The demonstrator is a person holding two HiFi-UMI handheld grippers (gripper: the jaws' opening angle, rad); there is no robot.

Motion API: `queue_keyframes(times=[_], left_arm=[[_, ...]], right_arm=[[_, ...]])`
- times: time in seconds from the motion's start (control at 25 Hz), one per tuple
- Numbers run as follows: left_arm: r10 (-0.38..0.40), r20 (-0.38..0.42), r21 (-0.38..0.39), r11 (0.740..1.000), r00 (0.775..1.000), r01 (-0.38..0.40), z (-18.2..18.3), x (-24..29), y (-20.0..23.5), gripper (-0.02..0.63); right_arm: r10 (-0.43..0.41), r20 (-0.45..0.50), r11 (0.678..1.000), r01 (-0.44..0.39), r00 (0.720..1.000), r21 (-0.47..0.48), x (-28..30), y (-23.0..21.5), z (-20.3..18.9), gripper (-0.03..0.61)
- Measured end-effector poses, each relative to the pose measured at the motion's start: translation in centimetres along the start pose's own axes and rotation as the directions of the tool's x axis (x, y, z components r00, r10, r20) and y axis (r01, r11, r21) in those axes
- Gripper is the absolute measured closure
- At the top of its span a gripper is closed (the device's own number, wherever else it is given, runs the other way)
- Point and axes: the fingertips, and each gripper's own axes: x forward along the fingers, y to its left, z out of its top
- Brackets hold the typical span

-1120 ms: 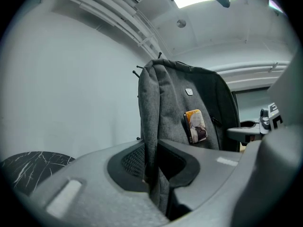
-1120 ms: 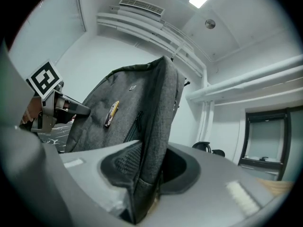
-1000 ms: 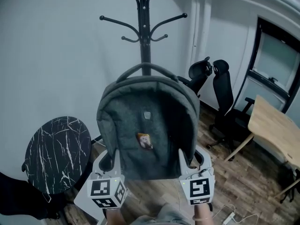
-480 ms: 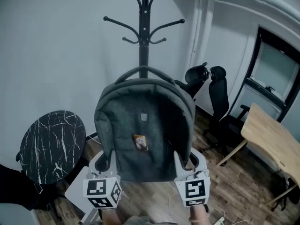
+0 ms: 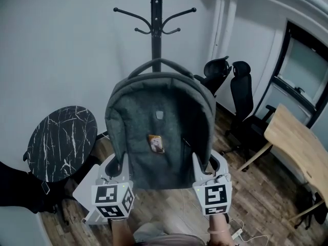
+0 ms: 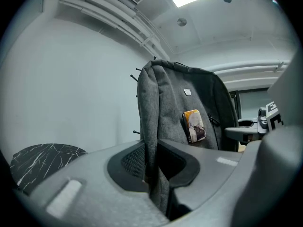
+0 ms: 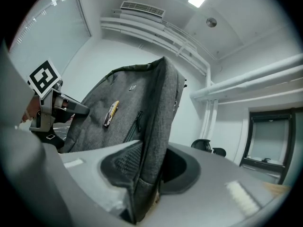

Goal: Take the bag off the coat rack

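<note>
With jaws of left gripper [image 5: 116,172] and right gripper [image 5: 209,169] clamping bag [image 5: 159,127] lower side edges, holding it upright before coat rack [image 5: 156,40], below hooks. Advising even grip, backing away level, avoiding swing.

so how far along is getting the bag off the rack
Done: left gripper and right gripper have jaws shut on the bag at its lower edges. In hand: bag held before the coat rack, handle below the visible hooks; a hidden hook can't be excluded. To do: carry it clear.
</note>
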Motion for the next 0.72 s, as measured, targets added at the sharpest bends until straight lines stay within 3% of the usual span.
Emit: queue_keyframes(times=[0.72], left_arm=[[0.046, -0.006, 0.02, 0.999, 0.999, -0.045, -0.3, -6.8, -3.1, 0.561]], right_arm=[[0.044, 0.029, 0.999, -0.045, 0.999, 0.027, -6.3, 0.5, -0.4, 0.476]])
